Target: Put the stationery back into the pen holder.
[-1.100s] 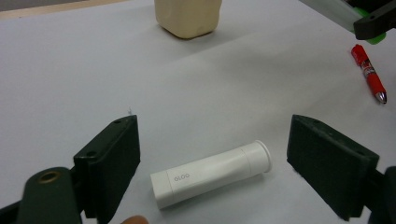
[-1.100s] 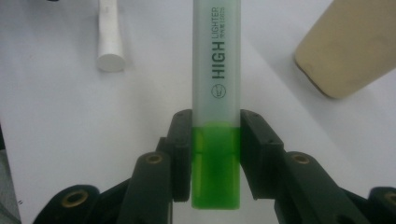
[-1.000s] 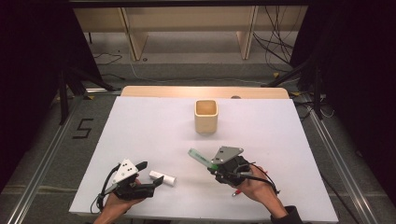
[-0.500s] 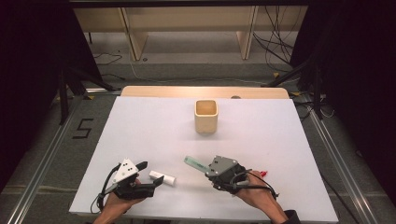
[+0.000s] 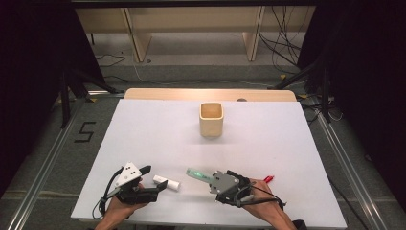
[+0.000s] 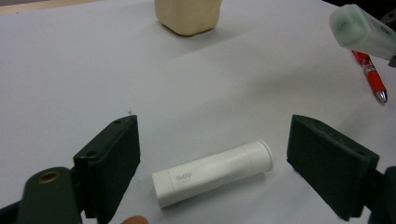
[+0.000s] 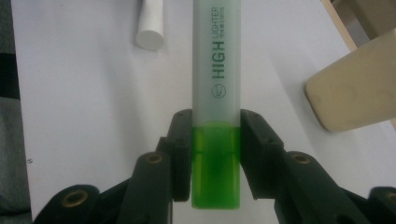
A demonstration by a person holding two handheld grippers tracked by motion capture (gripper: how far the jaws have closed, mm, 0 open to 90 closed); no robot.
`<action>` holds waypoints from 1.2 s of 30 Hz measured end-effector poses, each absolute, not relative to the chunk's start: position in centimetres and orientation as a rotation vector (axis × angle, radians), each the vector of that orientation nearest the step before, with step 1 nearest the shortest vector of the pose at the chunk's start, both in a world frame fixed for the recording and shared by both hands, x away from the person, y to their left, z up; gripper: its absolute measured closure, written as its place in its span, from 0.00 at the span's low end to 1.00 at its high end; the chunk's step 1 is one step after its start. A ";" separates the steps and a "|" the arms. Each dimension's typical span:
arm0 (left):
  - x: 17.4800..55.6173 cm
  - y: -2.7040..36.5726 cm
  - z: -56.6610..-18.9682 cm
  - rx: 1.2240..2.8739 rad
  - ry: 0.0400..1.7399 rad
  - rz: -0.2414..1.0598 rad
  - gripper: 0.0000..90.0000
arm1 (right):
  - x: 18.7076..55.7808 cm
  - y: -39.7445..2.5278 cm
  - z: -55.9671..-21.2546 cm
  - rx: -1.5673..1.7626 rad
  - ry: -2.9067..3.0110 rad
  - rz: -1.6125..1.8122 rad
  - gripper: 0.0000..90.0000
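Right gripper view shows the right gripper (image 7: 215, 154) clamped on the green highlighter (image 7: 216, 93), held above the counter (image 5: 143, 134). Left gripper (image 6: 212, 163) stands wide open around the white glue stick (image 6: 212, 173). Next, probably carry the highlighter to the beige cup (image 5: 211, 119).

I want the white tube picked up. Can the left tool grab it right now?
Probably yes. The left tool is open, and the white tube lies flat on the table between its two sides, with nothing in the way.
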State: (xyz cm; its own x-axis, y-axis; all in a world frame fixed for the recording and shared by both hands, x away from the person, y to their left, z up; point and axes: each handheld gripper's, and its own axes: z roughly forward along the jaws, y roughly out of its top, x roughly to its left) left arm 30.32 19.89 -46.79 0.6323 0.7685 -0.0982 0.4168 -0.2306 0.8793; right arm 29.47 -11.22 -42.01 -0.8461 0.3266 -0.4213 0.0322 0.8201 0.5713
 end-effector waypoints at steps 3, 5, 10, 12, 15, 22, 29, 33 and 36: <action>30.3 19.8 -46.6 1.864 0.940 0.423 0.19 | 29.1 -11.2 -42.2 0.247 2.477 0.748 0.75; 30.3 19.8 -46.5 1.876 0.930 0.415 0.19 | 28.9 -11.2 -42.4 0.226 2.470 0.746 0.75; 30.3 19.5 -46.0 1.902 0.915 0.389 0.19 | 28.1 -11.2 -42.6 0.156 2.429 0.722 0.75; 30.3 19.4 -45.7 1.914 0.904 0.392 0.19 | 27.8 -11.2 -42.7 0.133 2.416 0.708 0.75; 30.3 19.4 -44.9 1.927 0.891 0.393 0.18 | 27.3 -11.2 -43.0 0.076 2.384 0.675 0.75; 30.5 18.5 -43.4 1.992 0.849 0.337 0.18 | 26.3 -10.7 -43.8 -0.050 2.288 0.589 0.75; 31.4 17.3 -42.5 2.105 0.809 0.266 0.18 | 25.5 -10.5 -44.5 -0.142 2.208 0.520 0.75; 31.6 15.8 -41.9 2.177 0.746 0.240 0.18 | 25.3 -10.5 -44.9 -0.179 2.175 0.485 0.75; 31.8 15.0 -41.5 2.218 0.705 0.222 0.18 | 25.2 -10.5 -45.1 -0.201 2.158 0.461 0.75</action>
